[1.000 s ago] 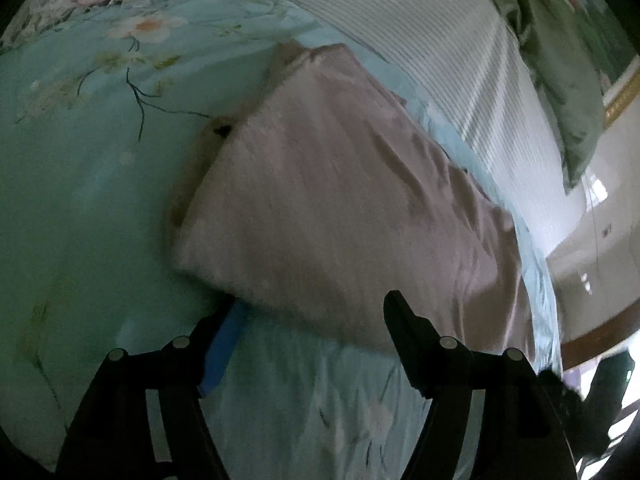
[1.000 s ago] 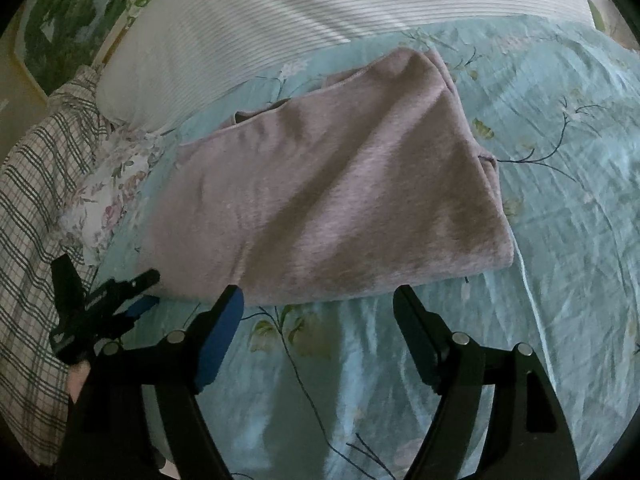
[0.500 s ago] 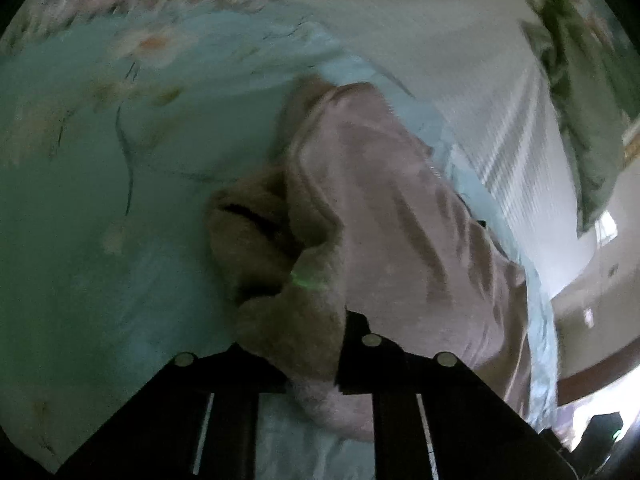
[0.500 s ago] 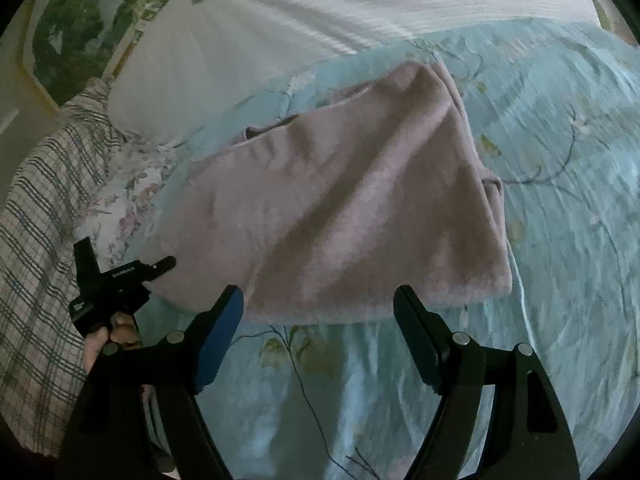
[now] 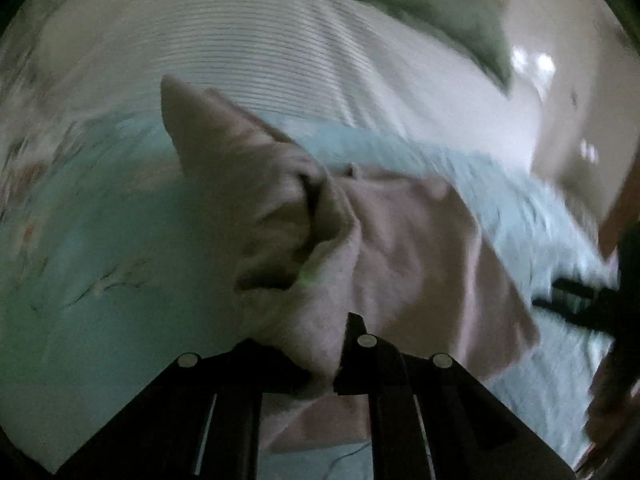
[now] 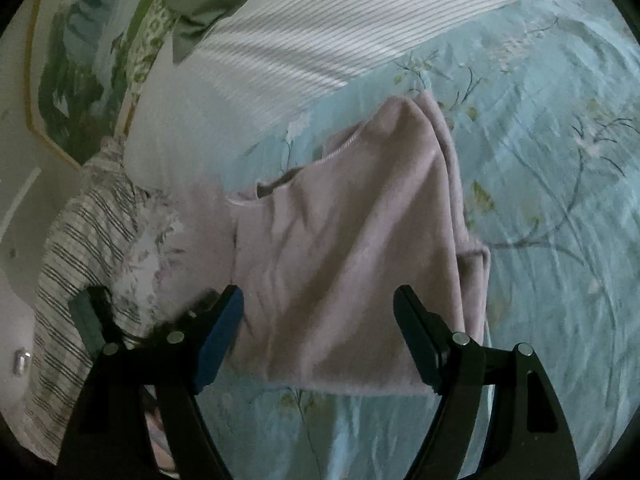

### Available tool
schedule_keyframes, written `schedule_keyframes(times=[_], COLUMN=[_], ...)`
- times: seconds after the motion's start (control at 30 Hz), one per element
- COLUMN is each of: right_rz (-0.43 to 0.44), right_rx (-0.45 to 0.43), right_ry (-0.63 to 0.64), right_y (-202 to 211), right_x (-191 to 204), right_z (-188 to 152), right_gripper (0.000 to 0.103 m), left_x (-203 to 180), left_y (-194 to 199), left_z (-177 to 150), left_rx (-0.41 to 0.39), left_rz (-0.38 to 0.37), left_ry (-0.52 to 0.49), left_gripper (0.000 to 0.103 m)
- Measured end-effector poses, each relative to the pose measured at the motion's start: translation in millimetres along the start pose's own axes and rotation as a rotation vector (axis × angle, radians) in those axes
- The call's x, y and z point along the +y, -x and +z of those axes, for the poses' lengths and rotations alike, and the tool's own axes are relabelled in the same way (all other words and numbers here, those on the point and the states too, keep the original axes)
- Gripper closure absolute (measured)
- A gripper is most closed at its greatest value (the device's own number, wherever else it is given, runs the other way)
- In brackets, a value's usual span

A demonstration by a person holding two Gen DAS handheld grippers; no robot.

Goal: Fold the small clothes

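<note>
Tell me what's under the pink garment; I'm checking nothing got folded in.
Only the blue floral sheet shows around the garment. Whatever lies beneath its folds is covered.

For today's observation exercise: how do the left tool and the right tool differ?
The left tool is shut on the pink garment, bunching a corner of it; the right tool is open and grips nothing. Both point at the garment on the blue sheet.

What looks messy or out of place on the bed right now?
The pink garment is not flat: the left gripper has pinched one corner into a bunched peak, so that side looks crumpled. Nothing on the sheet looks spilled or damaged.
</note>
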State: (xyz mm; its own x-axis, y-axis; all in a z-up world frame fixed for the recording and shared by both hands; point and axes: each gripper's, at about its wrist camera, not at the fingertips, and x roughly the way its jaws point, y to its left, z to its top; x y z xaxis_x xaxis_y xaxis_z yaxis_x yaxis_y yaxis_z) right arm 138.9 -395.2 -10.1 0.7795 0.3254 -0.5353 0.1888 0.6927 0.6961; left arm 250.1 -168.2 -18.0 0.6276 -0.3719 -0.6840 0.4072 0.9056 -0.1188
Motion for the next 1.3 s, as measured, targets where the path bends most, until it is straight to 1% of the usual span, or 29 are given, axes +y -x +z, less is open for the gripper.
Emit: schedule_keyframes(times=[0.07, 0.1, 0.2, 0.33, 0.43, 0.53, 0.6, 0.63, 0.67, 0.7, 0.73, 0.77, 0.83, 0.9, 0.97, 1.07, 1.13, 1.17, 1.3], right_rz=[0.018, 0.025, 0.052, 0.090, 0.122, 0.116, 0.122, 0.128, 0.144, 0.170, 0.199, 0.208, 0.219, 0.229, 0.228, 0.207, 0.177, 0.154, 0.078], right_rx=[0.022, 0.034, 0.073, 0.143, 0.220, 0.302, 0.331, 0.340, 0.342, 0.351, 0.359, 0.335, 0.291, 0.248, 0.208, 0.159, 0.134, 0.125, 0.118], right_ry=[-0.003, 0.002, 0.019, 0.053, 0.075, 0.089, 0.089, 0.074, 0.057, 0.044, 0.023, 0.027, 0.066, 0.093, 0.114, 0.145, 0.157, 0.148, 0.096], right_y=[-11.1, -17.6, -39.8, -84.6, -128.4, -178.7, -200.9, -214.3, -221.8, -225.0, -228.4, -225.9, -214.3, -194.1, -172.5, -140.0, -121.7, -112.2, -100.6], right_x=[-2.0, -2.1, 2.6, 15.3, 26.1, 33.9, 35.0, 34.5, 33.1, 31.9, 31.5, 33.7, 41.7, 46.9, 47.0, 42.2, 32.2, 19.8, -21.0], right_z=[11.9, 16.9, 27.6, 43.7, 53.5, 59.1, 61.3, 62.7, 64.7, 65.2, 66.5, 68.6, 73.0, 79.0, 88.8, 103.7, 108.9, 110.8, 107.5], right_gripper=[0.025, 0.025, 0.025, 0.025, 0.025, 0.025, 0.025, 0.028, 0.050, 0.075, 0.077, 0.085, 0.085, 0.086, 0.086, 0.086, 0.086, 0.086, 0.086], left_x=[-18.6, -23.4, -23.4, -17.6, -9.8, -7.5, -4.2, -5.3, -4.6, -4.8, -4.5, -4.7, -6.0, -9.5, -19.2, -44.0, -61.2, -69.9, -103.4], left_y=[-13.0, -19.7, -33.2, -28.7, -24.4, -23.3, -20.6, -20.1, -19.3, -20.0, -19.4, -19.3, -14.3, -7.0, 0.8, 9.3, 8.3, 6.0, -15.5], left_z=[-9.0, -12.5, -18.4, -19.0, -19.0, -17.7, -18.4, -18.5, -18.5, -17.9, -17.7, -15.8, -12.0, -7.6, -1.1, 9.5, 13.1, 13.7, 6.4], left_rx=[0.024, 0.039, 0.070, 0.054, 0.048, 0.045, 0.041, 0.038, 0.035, 0.036, 0.037, 0.038, 0.035, 0.027, 0.015, -0.001, -0.001, 0.002, 0.043], left_rz=[0.010, 0.005, -0.010, -0.038, -0.059, -0.076, -0.082, -0.085, -0.091, -0.093, -0.095, -0.092, -0.094, -0.108, -0.131, -0.181, -0.212, -0.222, -0.260], left_ry=[-0.057, -0.065, -0.047, -0.027, -0.007, 0.012, 0.017, 0.018, 0.020, 0.021, 0.021, 0.021, 0.021, 0.021, 0.015, -0.001, -0.014, -0.022, -0.052], left_gripper=[0.094, 0.094, 0.094, 0.094, 0.094, 0.094, 0.094, 0.094, 0.094, 0.094, 0.094, 0.094, 0.094, 0.094, 0.094, 0.094, 0.094, 0.094, 0.094])
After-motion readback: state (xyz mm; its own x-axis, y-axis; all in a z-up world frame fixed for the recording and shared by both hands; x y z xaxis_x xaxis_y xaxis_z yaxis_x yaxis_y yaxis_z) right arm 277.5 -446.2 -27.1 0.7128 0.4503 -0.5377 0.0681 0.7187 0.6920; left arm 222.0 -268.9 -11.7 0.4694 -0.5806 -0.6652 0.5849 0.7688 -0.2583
